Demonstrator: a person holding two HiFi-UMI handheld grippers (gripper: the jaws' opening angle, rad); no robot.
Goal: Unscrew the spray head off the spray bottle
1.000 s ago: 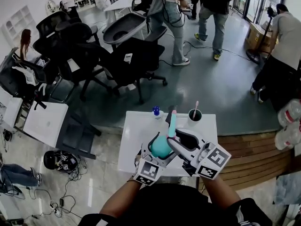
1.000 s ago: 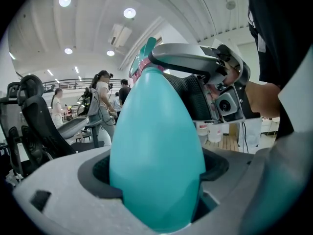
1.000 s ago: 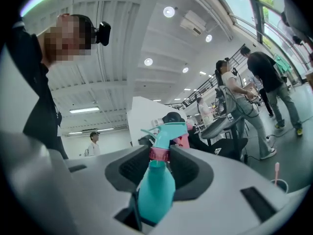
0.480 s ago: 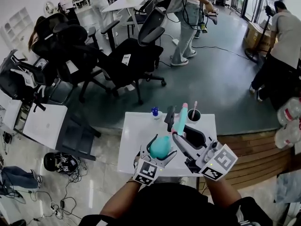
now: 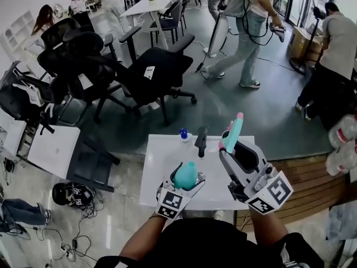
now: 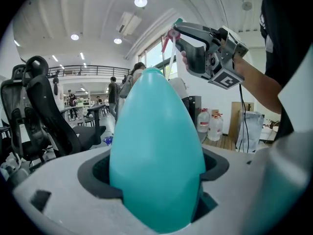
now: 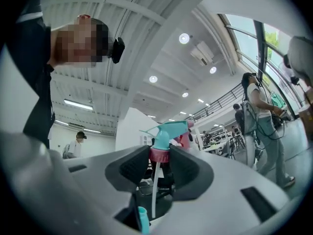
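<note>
Grey hall floor stretches out ahead of me, with a cluster of black office chairs (image 5: 150,71) at the left and a person (image 5: 251,32) trailing cables crossing farther back. Just below me stands the white worktop (image 5: 162,166).

My left claw (image 5: 188,172) is low over the worktop's near half, its jaws closed on the teal spray bottle (image 6: 156,146). The egg-shaped body sits deep between the dark pads, narrow end up.

My right claw (image 7: 161,164) is higher and off to the right, tilted upward and well apart from the bottle. Its jaws stand partly closed and pinch the spray head (image 7: 168,131) by its pink collar (image 7: 160,154). The teal trigger part rises above the pads, and the thin white dip tube (image 7: 154,190) hangs free beneath them. So the head is off the bottle.

Near the worktop's far edge a black upright object (image 5: 201,141) stands, and just left of it a small blue thing (image 5: 184,133) that I cannot identify.
</note>
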